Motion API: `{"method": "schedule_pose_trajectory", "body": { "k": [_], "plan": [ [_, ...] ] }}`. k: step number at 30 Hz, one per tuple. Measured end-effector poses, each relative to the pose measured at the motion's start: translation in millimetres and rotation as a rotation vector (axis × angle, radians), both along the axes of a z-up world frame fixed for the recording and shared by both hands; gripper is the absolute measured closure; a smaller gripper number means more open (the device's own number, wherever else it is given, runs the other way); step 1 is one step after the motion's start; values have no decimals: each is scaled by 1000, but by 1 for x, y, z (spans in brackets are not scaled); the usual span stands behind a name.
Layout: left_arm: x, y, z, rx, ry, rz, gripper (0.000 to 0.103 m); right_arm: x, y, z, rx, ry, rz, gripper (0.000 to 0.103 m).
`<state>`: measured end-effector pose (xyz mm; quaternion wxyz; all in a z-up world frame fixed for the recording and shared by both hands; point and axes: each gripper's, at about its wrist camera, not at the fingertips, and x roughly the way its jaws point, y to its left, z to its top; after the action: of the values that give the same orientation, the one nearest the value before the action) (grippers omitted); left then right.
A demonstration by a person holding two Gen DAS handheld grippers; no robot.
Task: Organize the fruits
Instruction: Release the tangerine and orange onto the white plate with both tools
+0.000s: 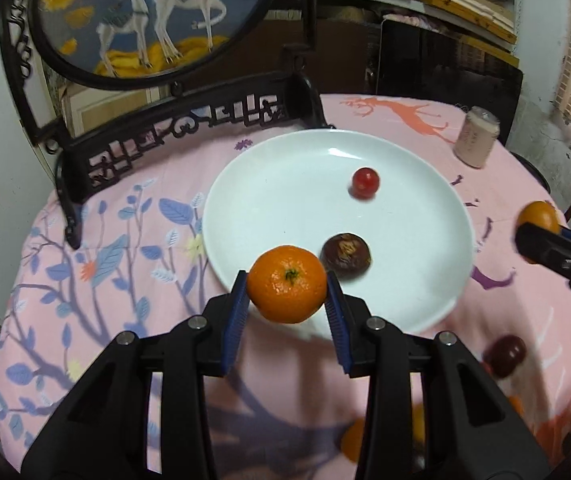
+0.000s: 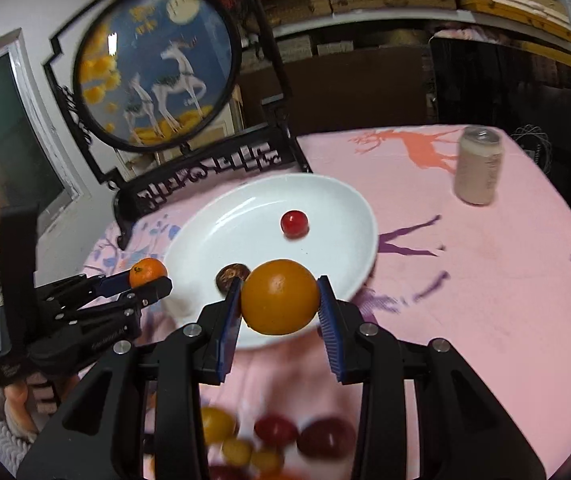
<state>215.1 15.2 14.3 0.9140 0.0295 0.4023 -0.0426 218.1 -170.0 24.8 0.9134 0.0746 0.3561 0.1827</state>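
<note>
Two grippers are shown above a desk covered with a pink patterned cloth, each with its jaws closed on a round orange fruit. In the left wrist view, the left gripper is seen at lower centre, its blue pads pressed against both sides of a mandarin with a green stem scar, held over the near rim of a white plate. On the plate lie a small red fruit towards the far side and a dark brown fruit near the mandarin. In the right wrist view, the right gripper is seen at lower centre, clamped on a smooth orange over the plate's near edge. Blurred red and yellow fruits are visible on the cloth at the bottom of that frame. A pale can stands upright at upper right, well apart from the plate, and a round deer screen in a dark frame stands at upper left, behind the plate.
</note>
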Motion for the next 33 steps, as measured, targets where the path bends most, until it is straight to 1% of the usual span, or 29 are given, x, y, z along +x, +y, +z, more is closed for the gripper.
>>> {"method": "schedule_pose_trajectory", "body": {
  "k": [4, 5, 7, 8, 9, 11, 14, 15, 18, 22, 23, 24, 26, 29, 31, 33],
  "plan": [
    [14, 3, -16, -42, 33, -7, 64, 16, 8, -21, -46, 45, 6, 65],
    [16, 4, -19, -42, 43, -11, 64, 16, 7, -23, -47, 37, -2, 64],
    [16, 5, -22, -43, 44, -7, 64, 14, 2, -21, -28, 13, -19, 57],
    [15, 6, -21, -44, 38, -4, 61, 13, 1, -20, -20, 7, -21, 48],
    [13, 6, -19, -40, 28, 0, 55, 9, 1, -17, -12, -7, -21, 42],
    [7, 6, -13, -33, -1, 2, 50, 3, 1, -12, -15, -28, -20, 42],
    [-5, 8, -4, -33, -28, 5, 48, -12, 0, -3, -22, -53, -12, 42],
    [-9, 10, -1, -39, -35, 9, 45, -19, -1, 0, -17, -60, -12, 42],
    [-26, 15, 4, -46, -56, 19, 44, -35, -3, 3, -1, -63, -3, 41],
    [-52, 21, 3, -38, -62, 30, 41, -60, 3, 0, -26, -78, 13, 40],
    [-59, 21, 2, -31, -68, 32, 32, -68, 3, -2, -36, -81, 19, 39],
    [-69, 22, 1, -10, -77, 40, 26, -75, 3, -4, -44, -86, 22, 39],
    [-78, 22, -2, 7, -80, 45, 26, -92, -1, -7, -54, -101, 12, 39],
    [-91, 22, -7, 2, -65, 38, 25, -115, -9, -9, -48, -116, 2, 38],
    [-97, 20, -11, 16, -58, 41, 25, -130, -17, -13, -42, -129, -17, 34],
    [-105, 18, -14, 24, -55, 45, 25, -145, -25, -17, -43, -137, -36, 27]
  ]
}}
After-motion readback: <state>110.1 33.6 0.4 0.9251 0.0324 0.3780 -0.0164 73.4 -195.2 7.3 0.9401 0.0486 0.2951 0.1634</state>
